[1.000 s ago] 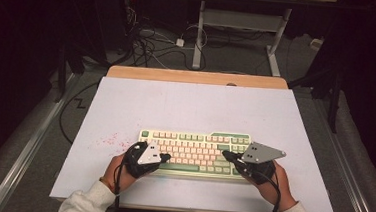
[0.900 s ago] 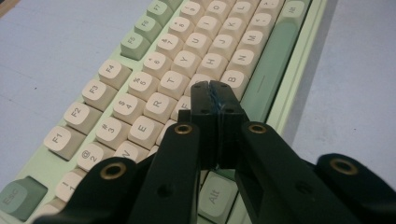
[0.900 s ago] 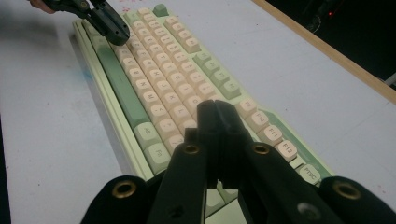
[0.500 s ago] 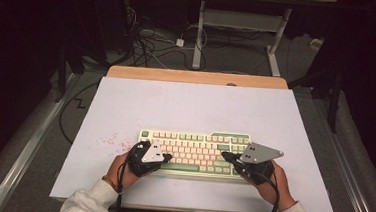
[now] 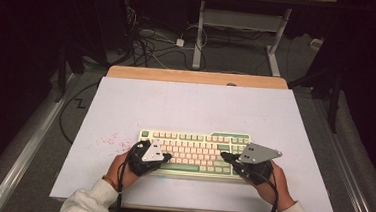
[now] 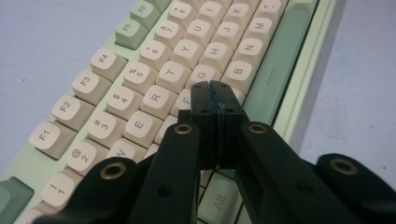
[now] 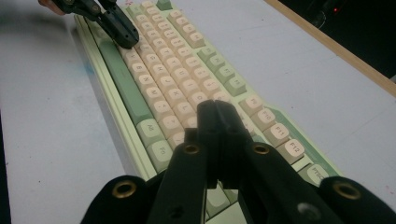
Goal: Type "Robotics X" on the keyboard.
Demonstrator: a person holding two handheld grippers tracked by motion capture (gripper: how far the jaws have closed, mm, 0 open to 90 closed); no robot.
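Observation:
A mint-green keyboard [image 5: 196, 139] with cream keys lies on the near half of the white table top. My left gripper [image 5: 168, 156] is shut with nothing in it, its tip low over the letter keys near F and G [image 6: 214, 91]. My right gripper [image 5: 223, 154] is also shut and holds nothing, its tip [image 7: 214, 108] over the keys at the keyboard's right part. The right gripper view looks along the keyboard [image 7: 177, 79] to the left gripper [image 7: 125, 38] at its far end. A hand holds each gripper from the near edge.
The white table top [image 5: 196, 106] has a wooden strip [image 5: 198, 77] along its far edge. Pink stains [image 5: 111, 140] mark the surface left of the keyboard. Cables [image 5: 150, 45] and a metal table frame [image 5: 199, 36] lie on the dark floor beyond.

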